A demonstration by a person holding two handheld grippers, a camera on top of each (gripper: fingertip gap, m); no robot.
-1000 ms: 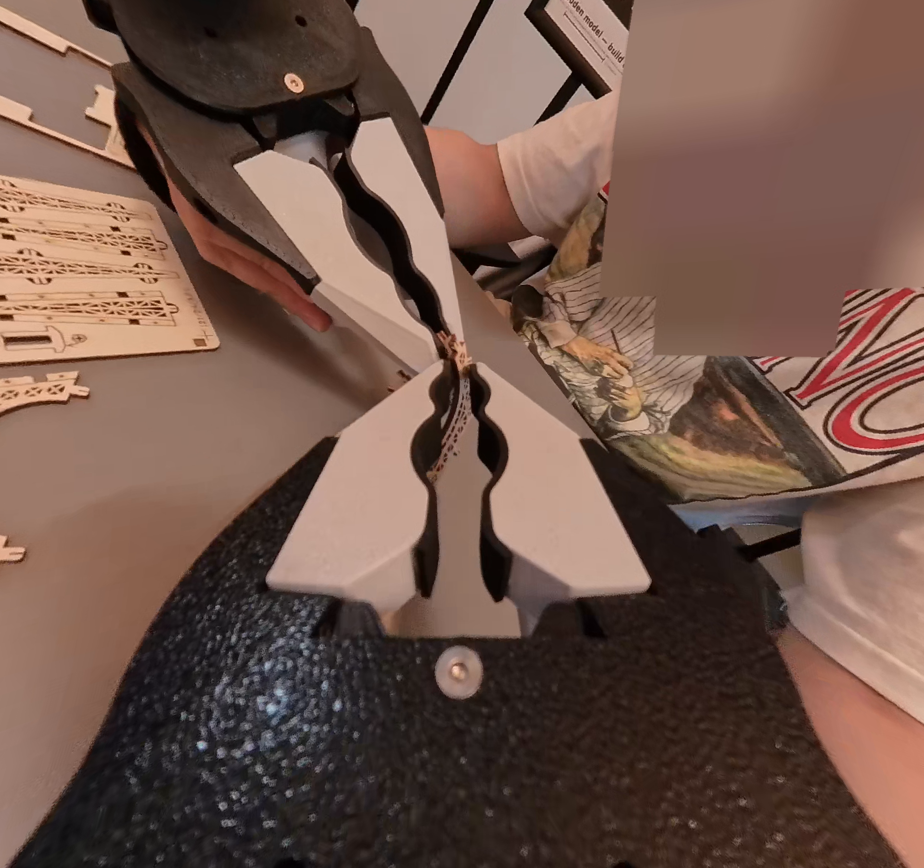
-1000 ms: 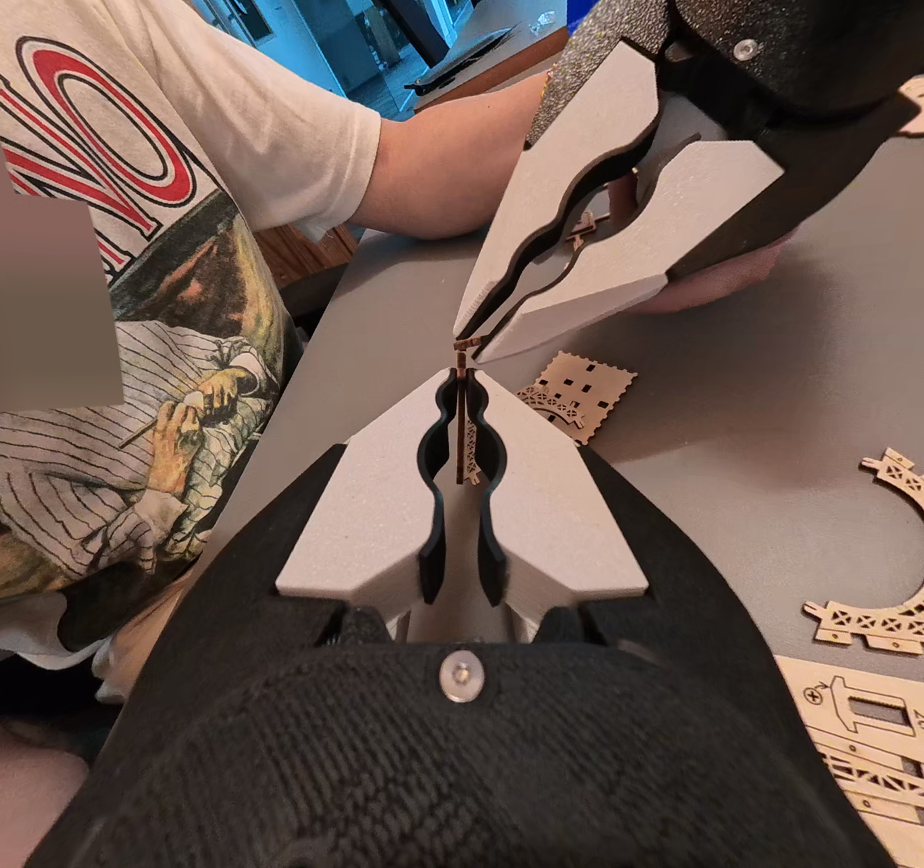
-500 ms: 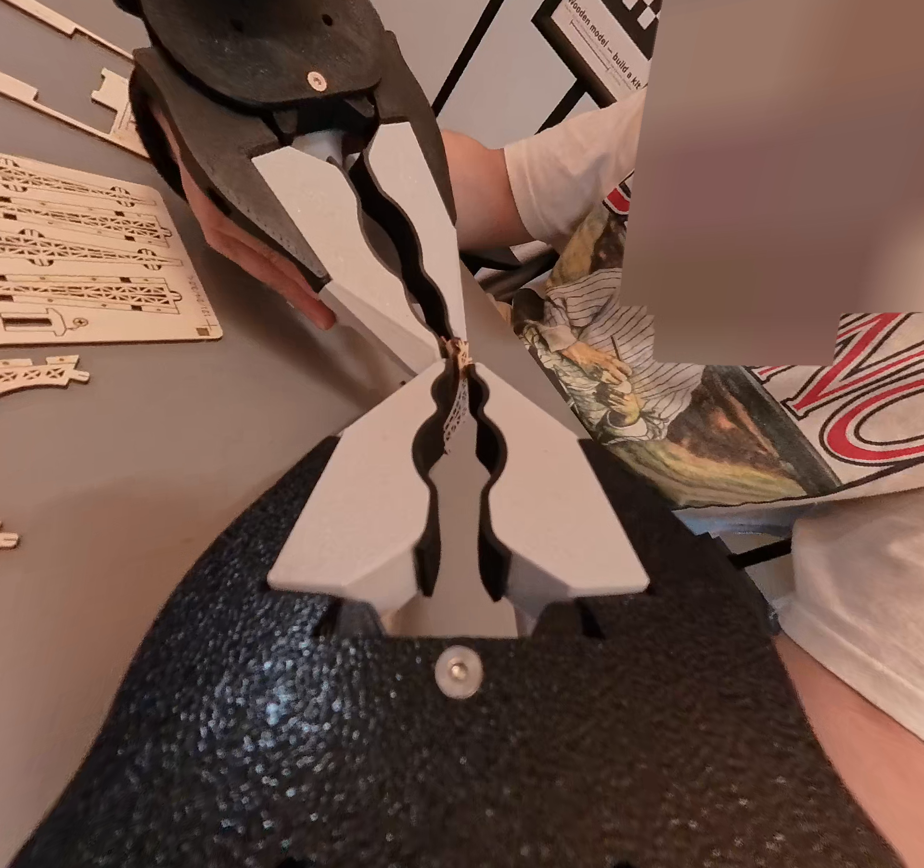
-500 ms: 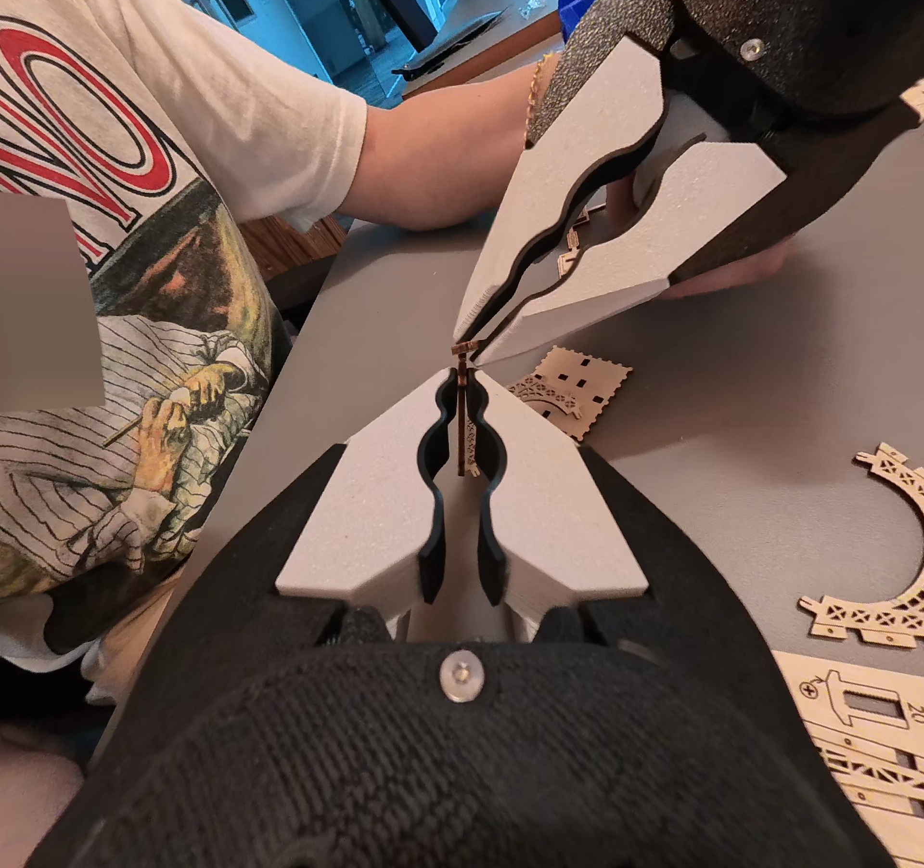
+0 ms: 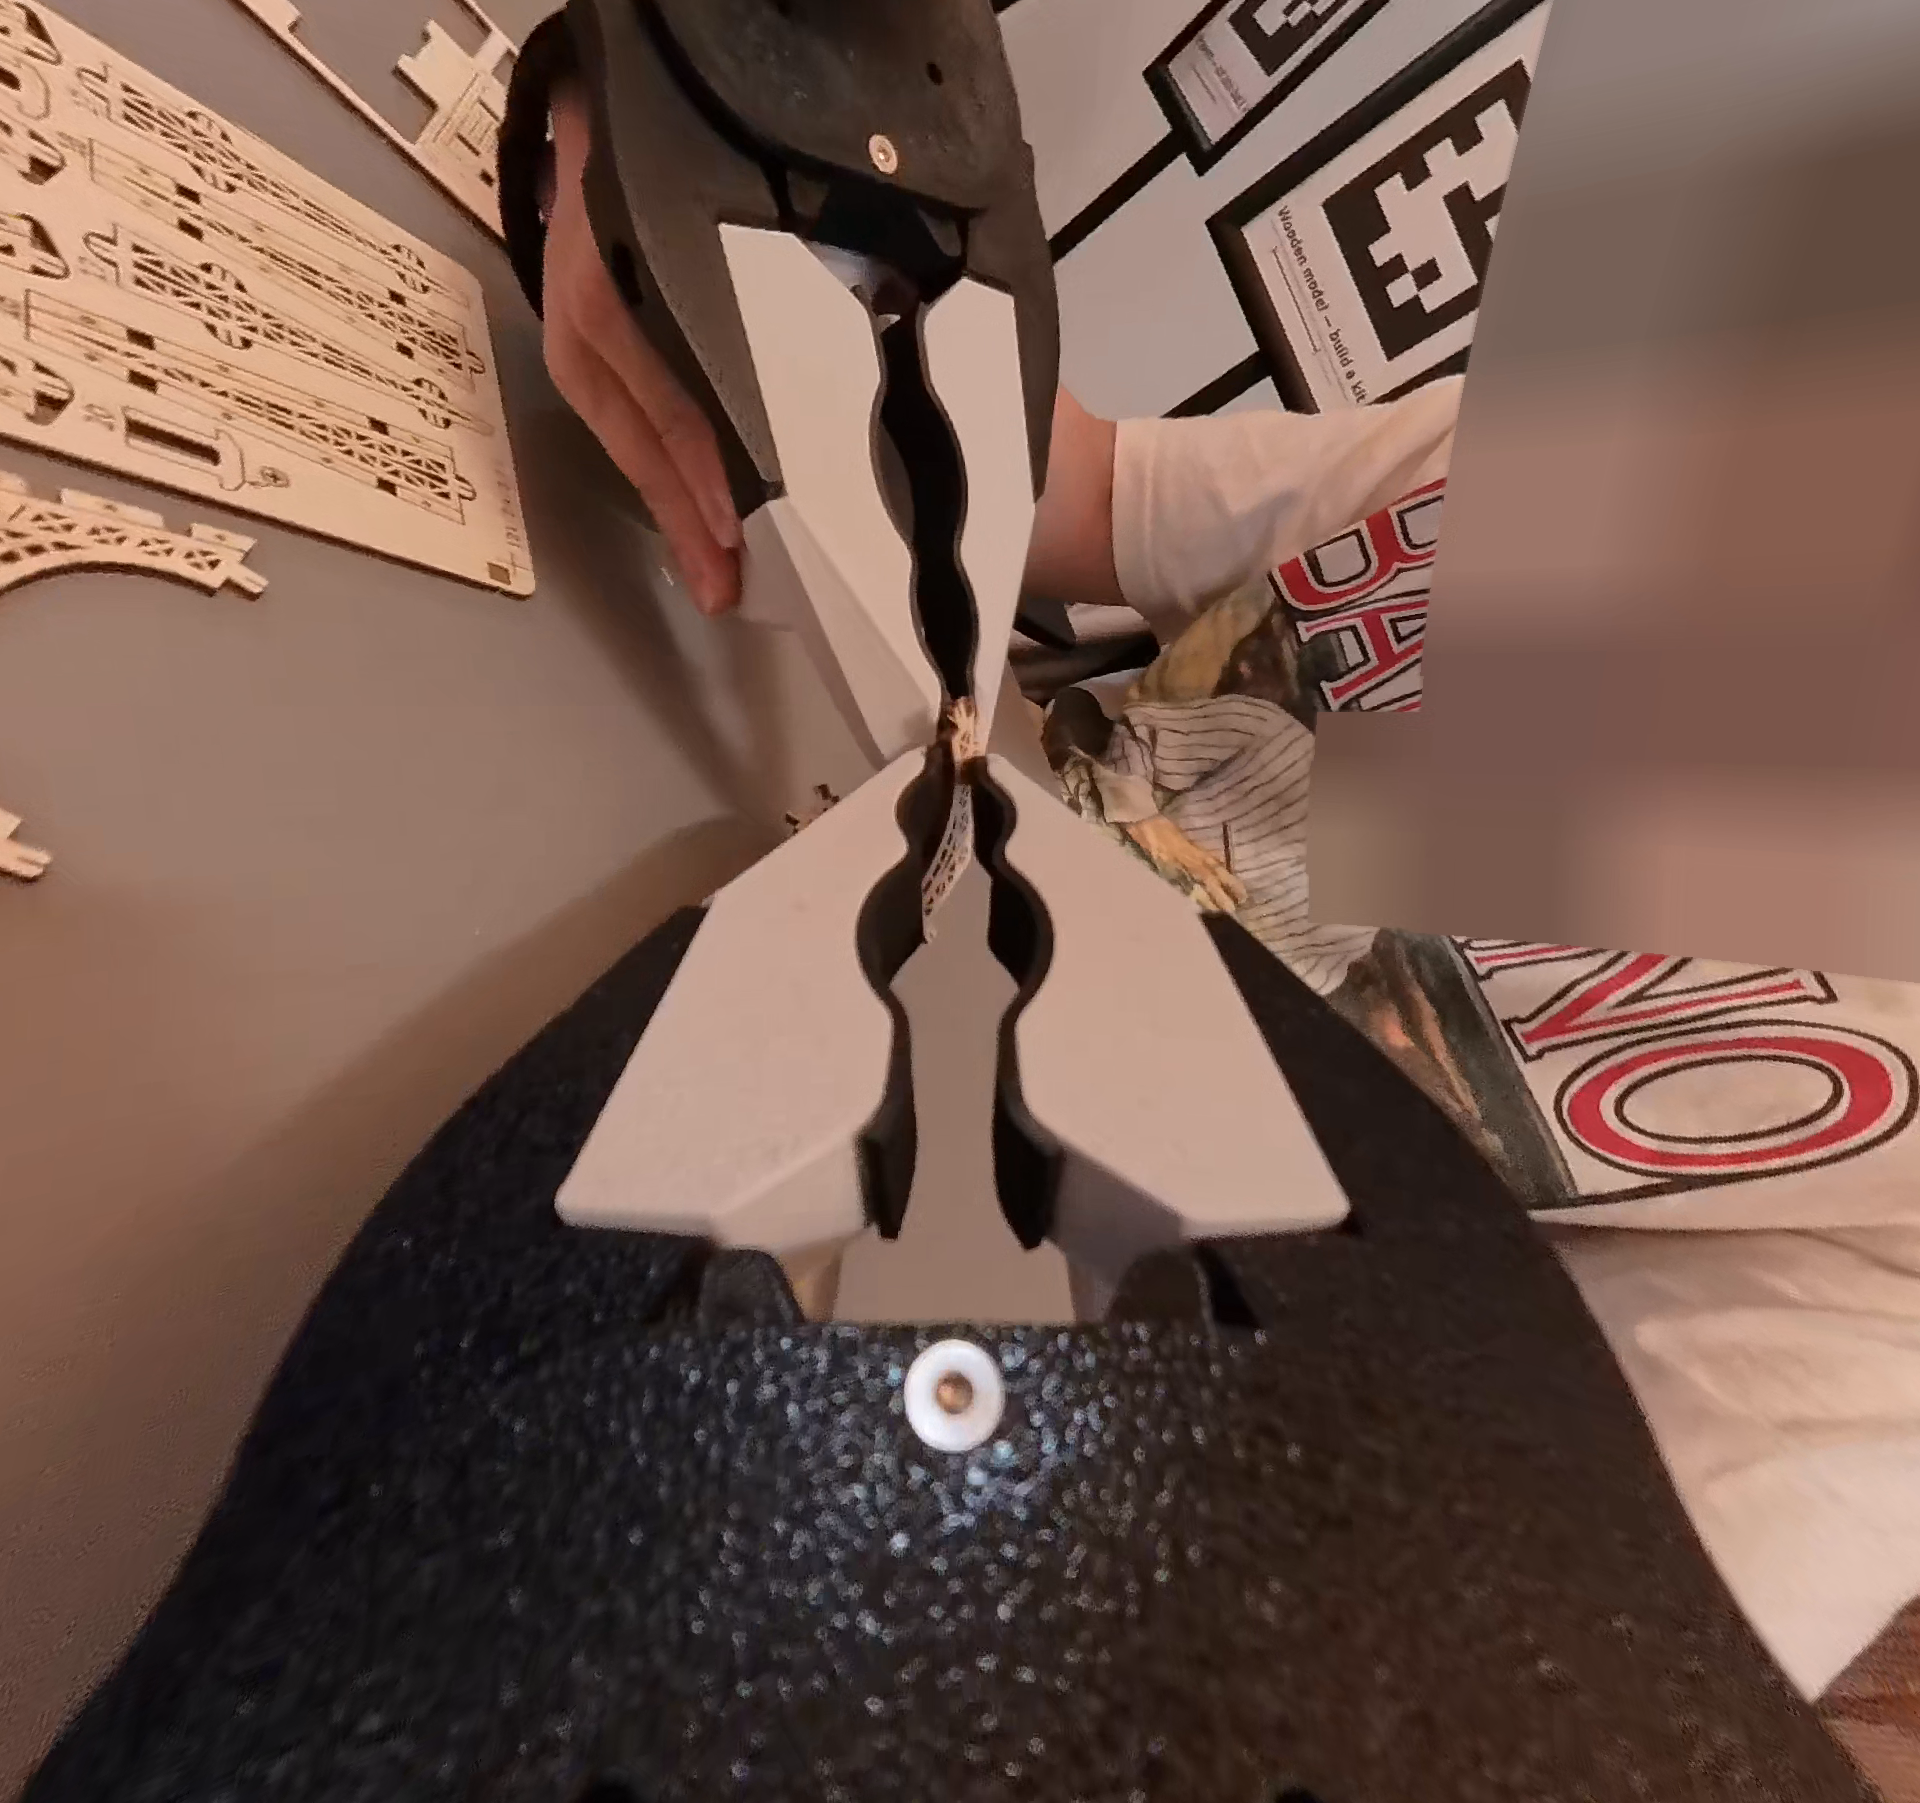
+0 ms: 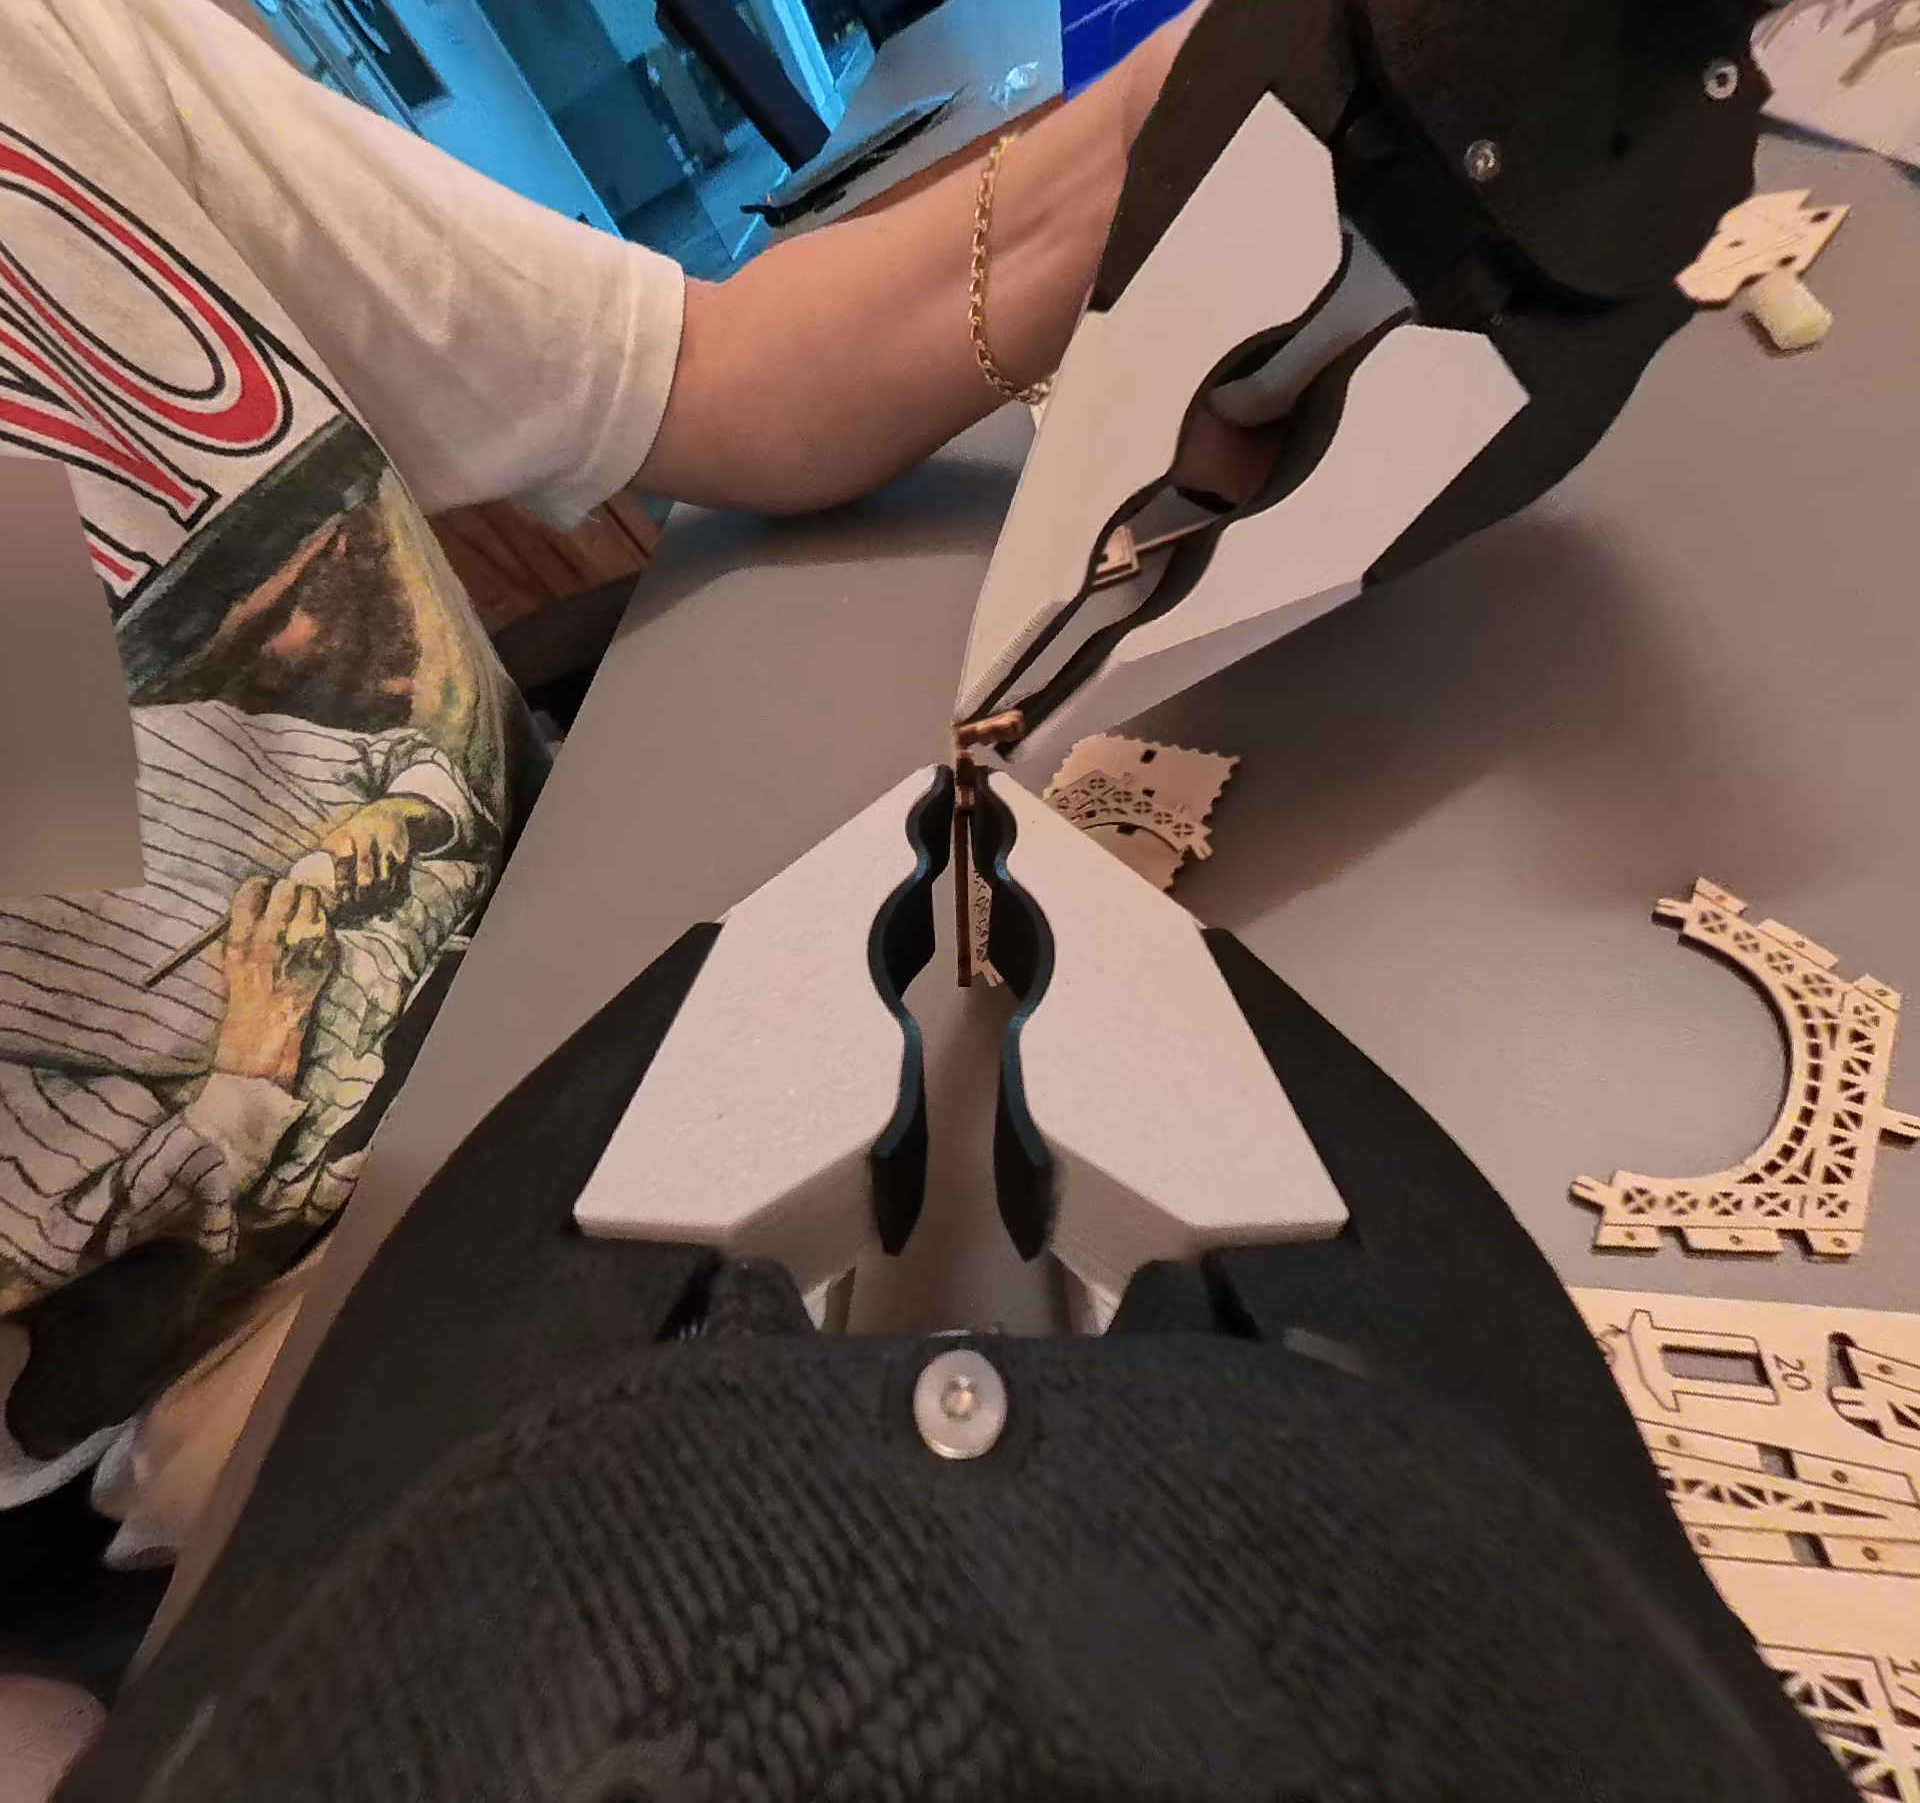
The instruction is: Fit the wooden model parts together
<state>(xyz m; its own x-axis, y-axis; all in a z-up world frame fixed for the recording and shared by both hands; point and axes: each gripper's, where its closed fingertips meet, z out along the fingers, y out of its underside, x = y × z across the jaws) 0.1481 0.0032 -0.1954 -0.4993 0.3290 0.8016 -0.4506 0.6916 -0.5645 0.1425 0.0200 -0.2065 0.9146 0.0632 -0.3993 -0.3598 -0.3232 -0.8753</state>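
Grey table, tongs tip-to-tip

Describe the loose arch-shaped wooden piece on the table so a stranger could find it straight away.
Start from the grey table in the right wrist view, and look right of the right gripper. The arch piece lies flat there, above the uncut sheet. Only it is a curved lattice quarter-arc; the nearby square plate is not.

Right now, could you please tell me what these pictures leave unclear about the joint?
- Joint between the two small wooden pieces: too small, pinched between gripper tips, both views.
- Left gripper's lattice strip: mostly hidden by its fingers.
- Right gripper's piece: edge-on, shape unreadable.
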